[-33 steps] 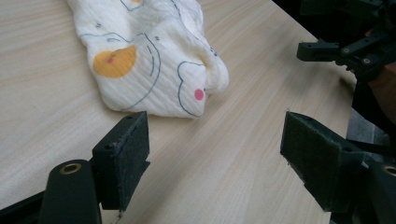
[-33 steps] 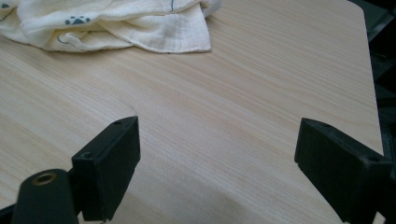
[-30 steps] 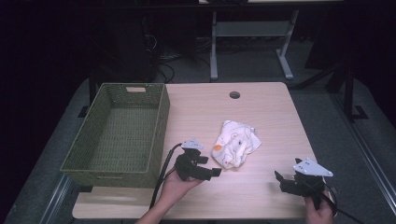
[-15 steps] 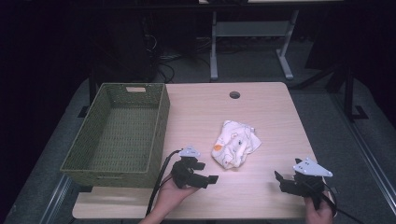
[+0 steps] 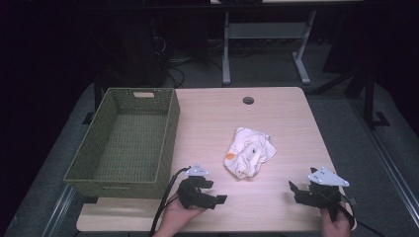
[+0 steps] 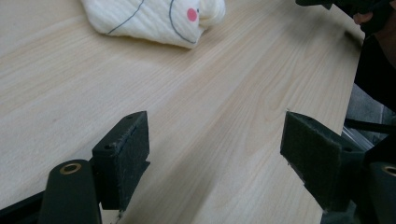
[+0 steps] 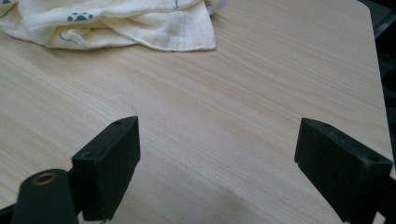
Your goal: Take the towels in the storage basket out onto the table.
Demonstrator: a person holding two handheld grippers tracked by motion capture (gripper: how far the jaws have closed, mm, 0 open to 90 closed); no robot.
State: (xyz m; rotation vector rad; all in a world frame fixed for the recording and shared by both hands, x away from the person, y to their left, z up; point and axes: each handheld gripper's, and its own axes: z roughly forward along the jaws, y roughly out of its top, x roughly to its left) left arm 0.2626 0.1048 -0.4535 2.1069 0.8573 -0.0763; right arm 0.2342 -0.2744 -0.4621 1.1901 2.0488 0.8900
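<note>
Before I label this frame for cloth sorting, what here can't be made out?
- Cloth, high view: crumpled, so its printed pattern and full shape are hidden in its own folds.
- Cloth, both tool views: cut off by the top edge.
- Basket, high view: the inside of the near wall is hidden by its rim.

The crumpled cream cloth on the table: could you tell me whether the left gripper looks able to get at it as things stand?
Probably yes: only bare table separates the left gripper, jaws open, from the cloth.

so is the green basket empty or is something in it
Empty: the green woven basket shows only bare weave inside; the crumpled cloth lies on the table beside it.
</note>
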